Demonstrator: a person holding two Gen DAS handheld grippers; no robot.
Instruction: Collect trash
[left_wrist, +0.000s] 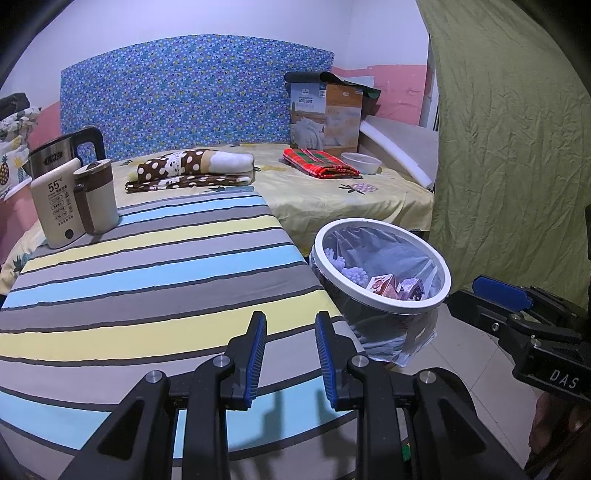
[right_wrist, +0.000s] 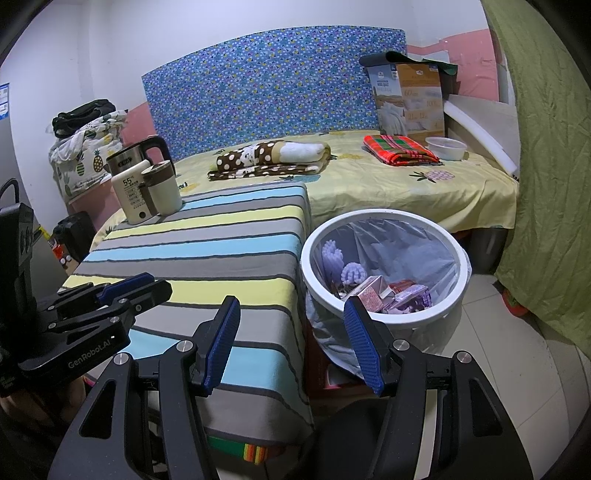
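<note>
Blue-padded fingers of the left hand-held gripper parted with nothing between them, poised over the near end of the striped surface, just left of the waste bin. Right hand-held gripper likewise spread wide and empty, straddling the gap between surface edge and bin, one finger overlapping the bin's near rim in view. Bin standing on the floor against the surface's right side, lined with a clear bag; inside, small cartons and pale foam pieces resting at the bottom. Left of the bin and farther back, a white warmer box, a mug touching it, and a kettle behind, none reading as trash. Beyond the bin, the bed bearing folded cloths and a plastic bowl. No loose trash apparent on the surface; collection judged largely done. Next move likely either searching for remaining litter or closing on the bag rim for tying off, requiring a pinch on thin, slippery film.
</note>
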